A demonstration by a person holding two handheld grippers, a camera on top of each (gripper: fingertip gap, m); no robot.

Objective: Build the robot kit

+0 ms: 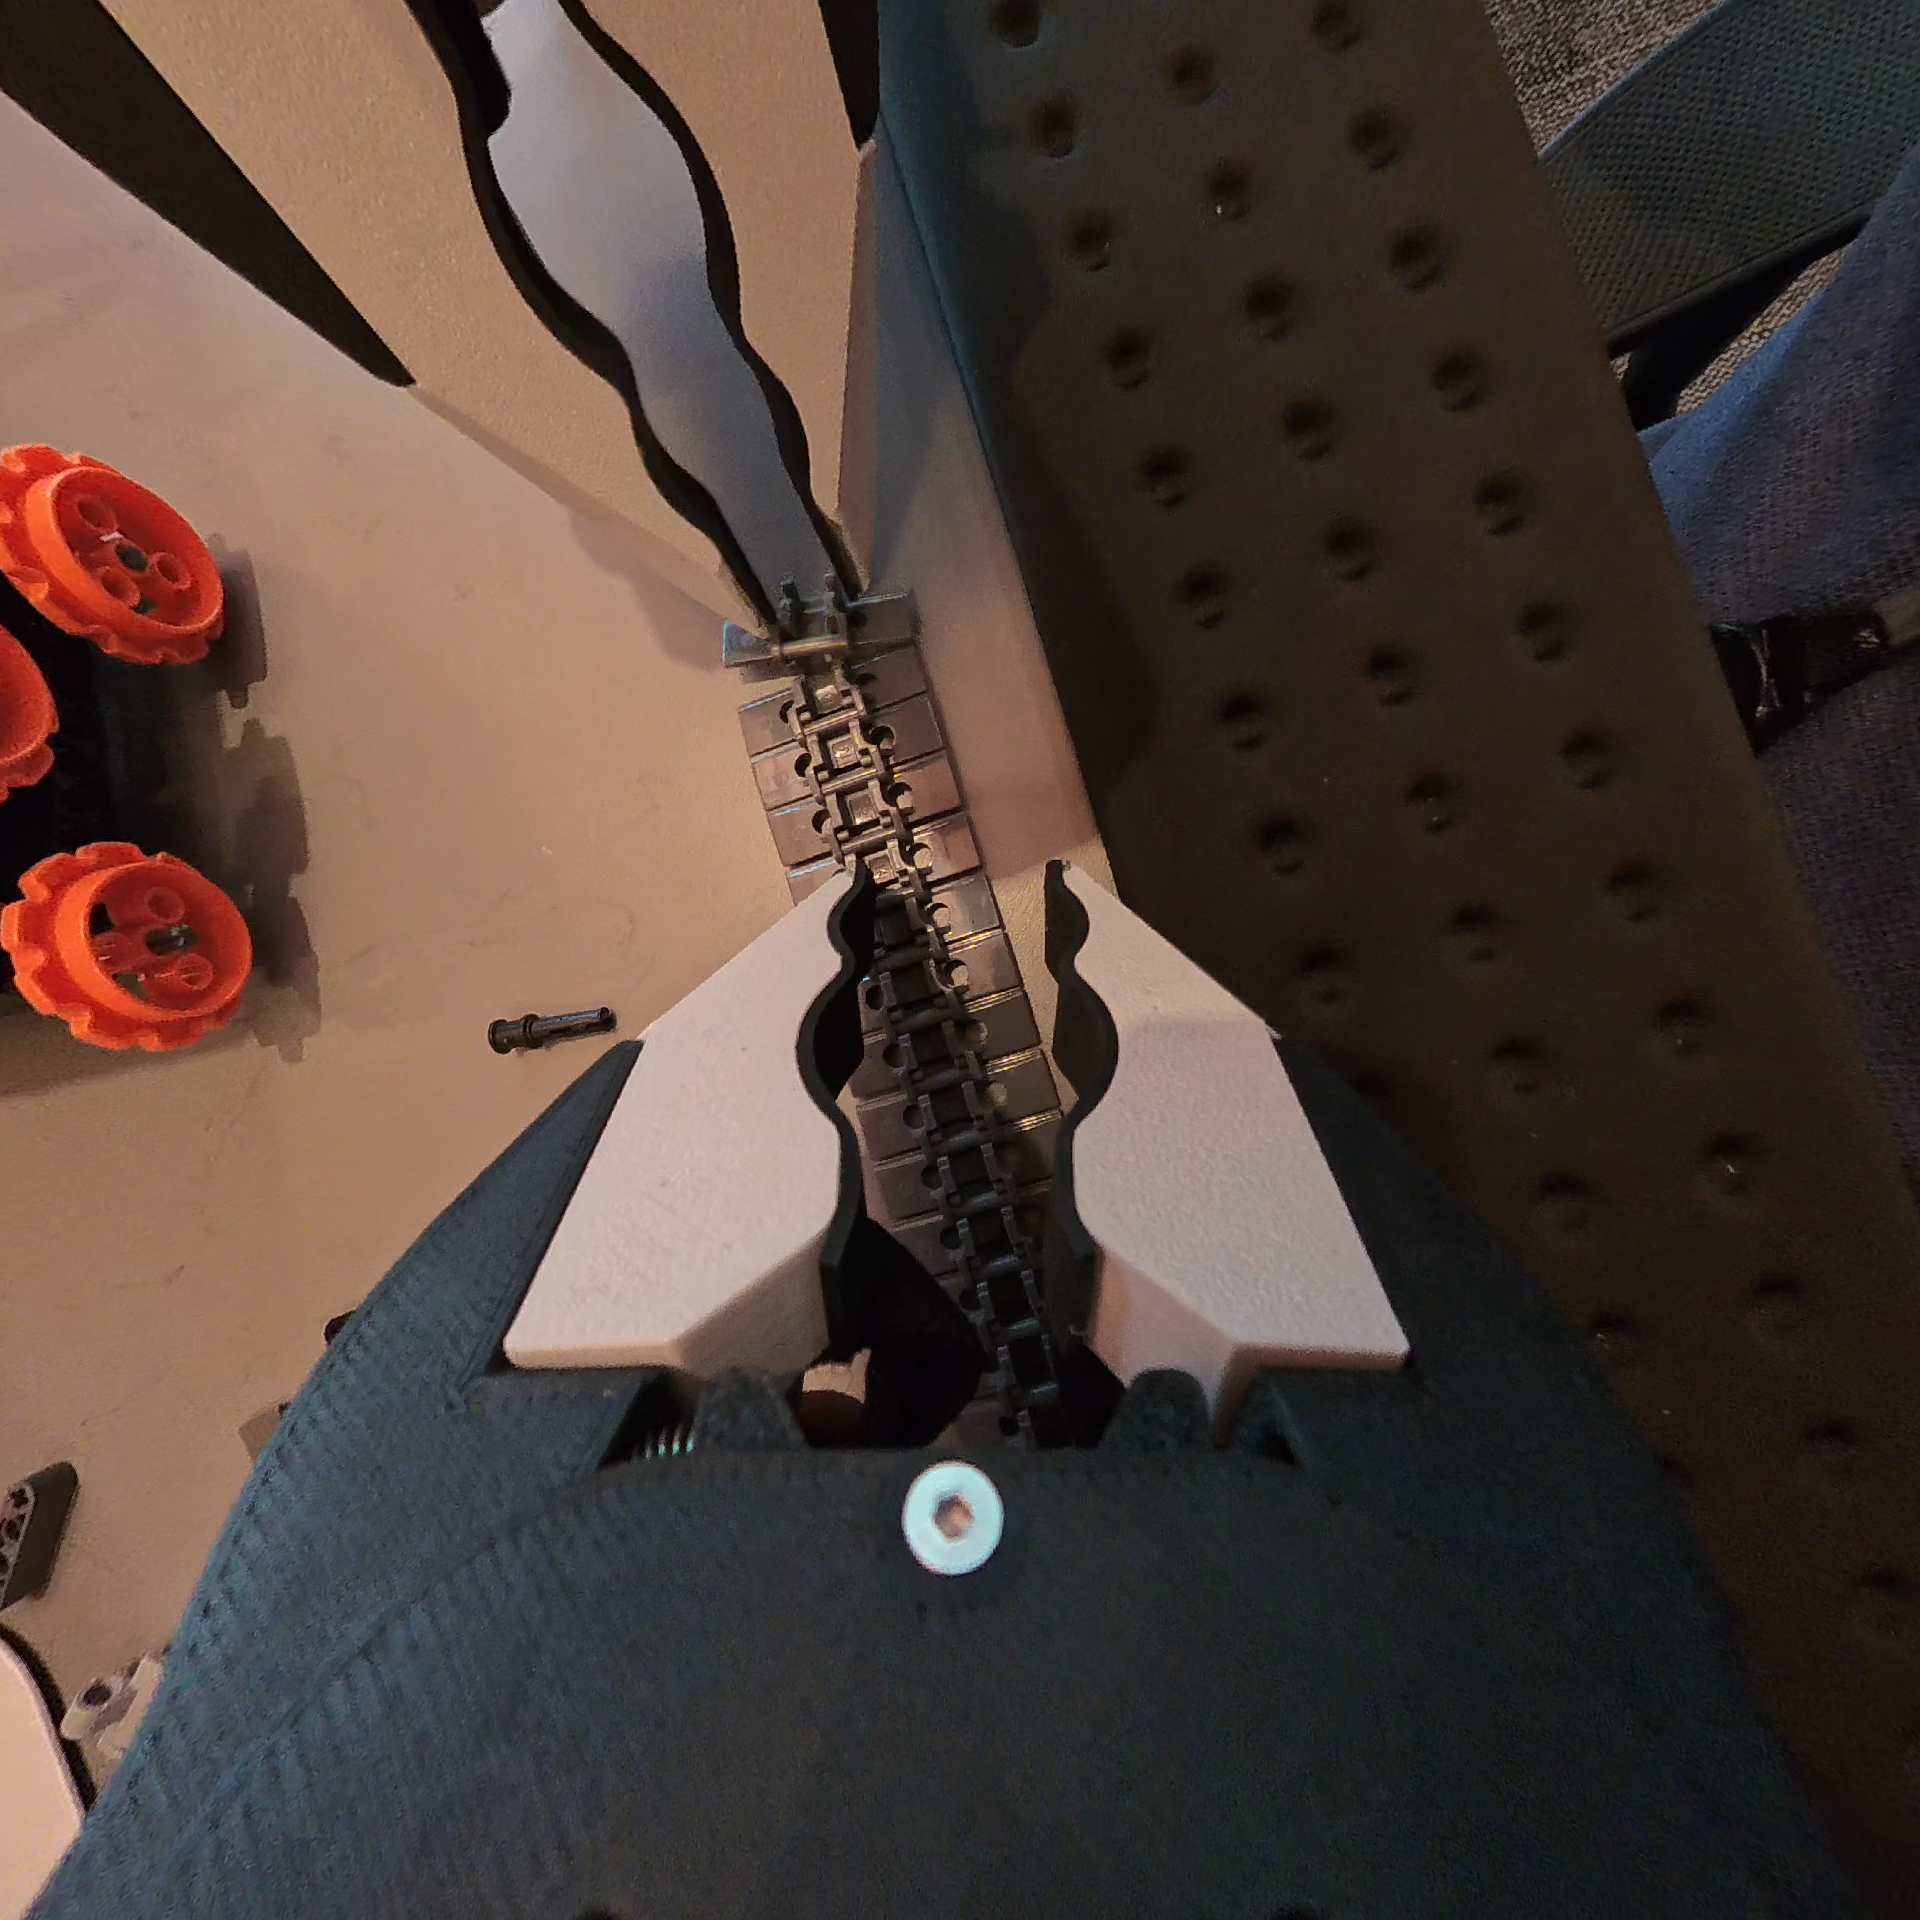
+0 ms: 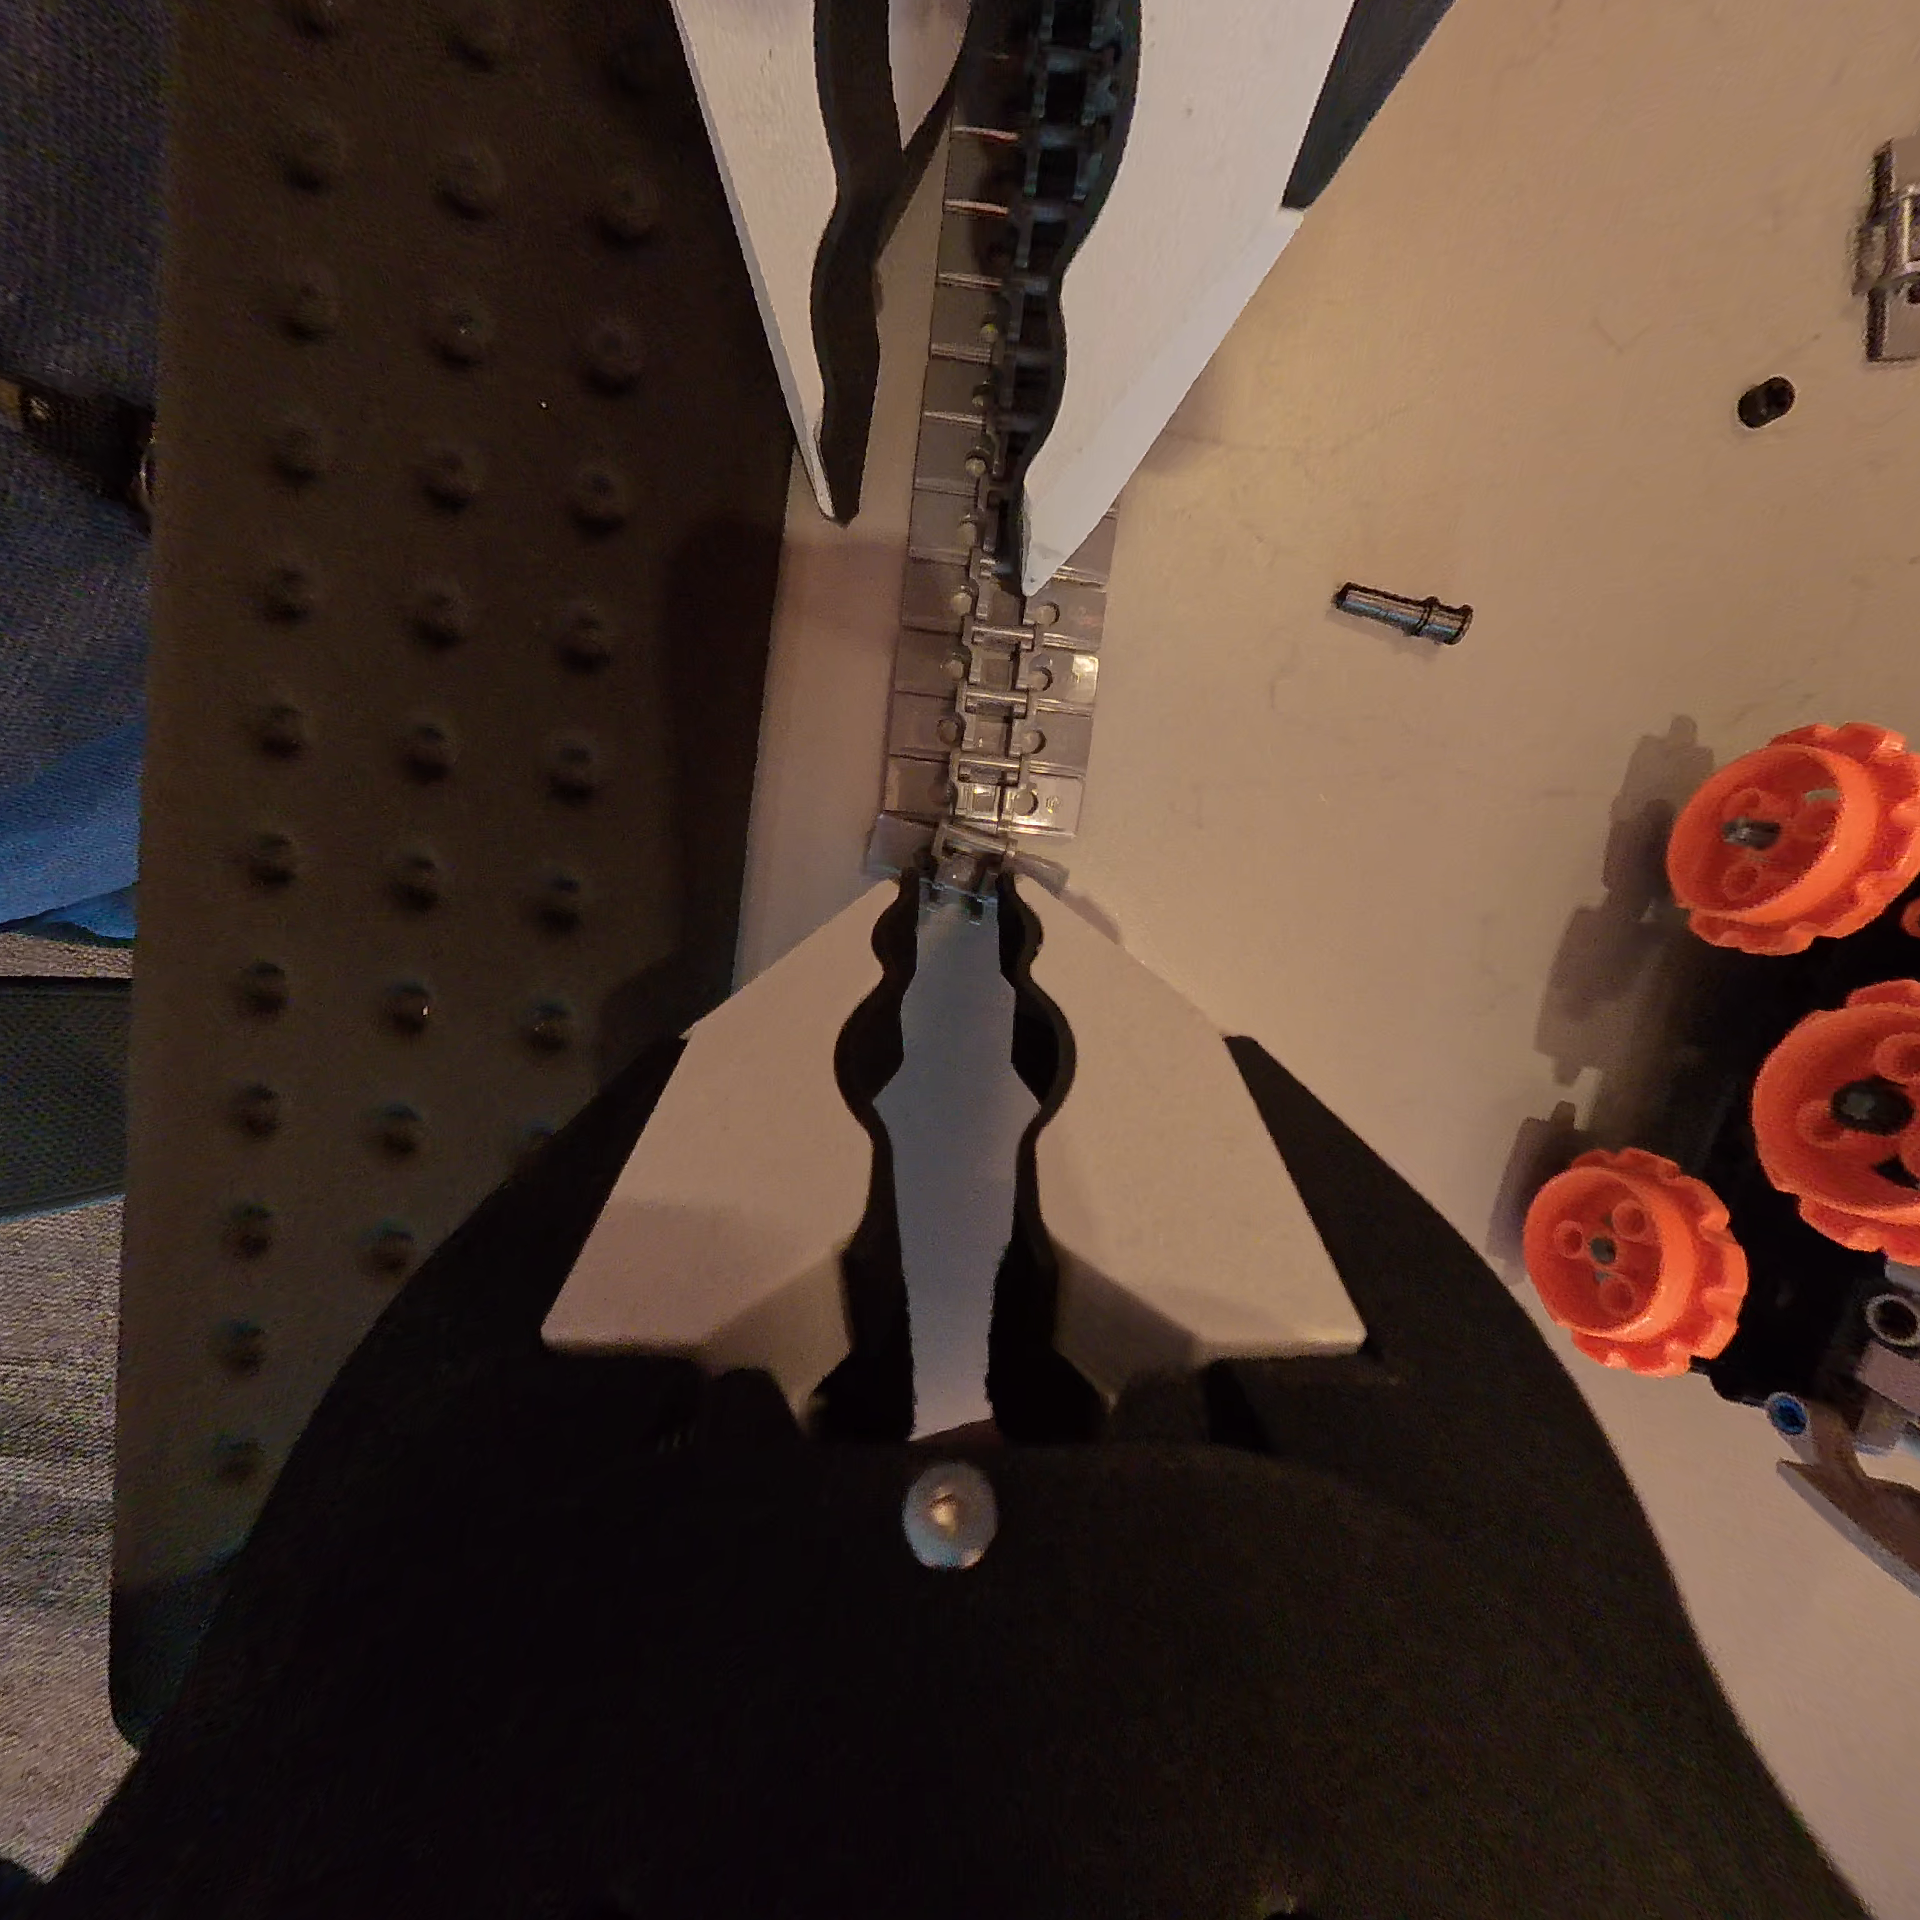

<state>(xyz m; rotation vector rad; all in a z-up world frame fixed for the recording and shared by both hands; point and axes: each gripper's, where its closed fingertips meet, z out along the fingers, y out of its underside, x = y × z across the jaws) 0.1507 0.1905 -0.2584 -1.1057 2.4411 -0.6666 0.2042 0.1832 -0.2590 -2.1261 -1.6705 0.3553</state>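
Track chain (image 1: 883, 790) lies mid-frame along the surface (image 1: 468, 727) edge, right tongs (image 2: 961, 883) clenched on its end, left tongs (image 1: 961, 883) released astride it.

A dark grey plastic chain of tread links (image 1: 873, 790) runs up the middle of the frame, glossy on its flat plates. White gripper fingers (image 1: 717, 1174) carry black wavy pads. Bright orange toothed plastic wheels (image 1: 109, 556) sit at the left edge on a pale beige tabletop (image 1: 468, 810). A black board dotted with rows of round dimples (image 1: 1351, 623) fills the right.
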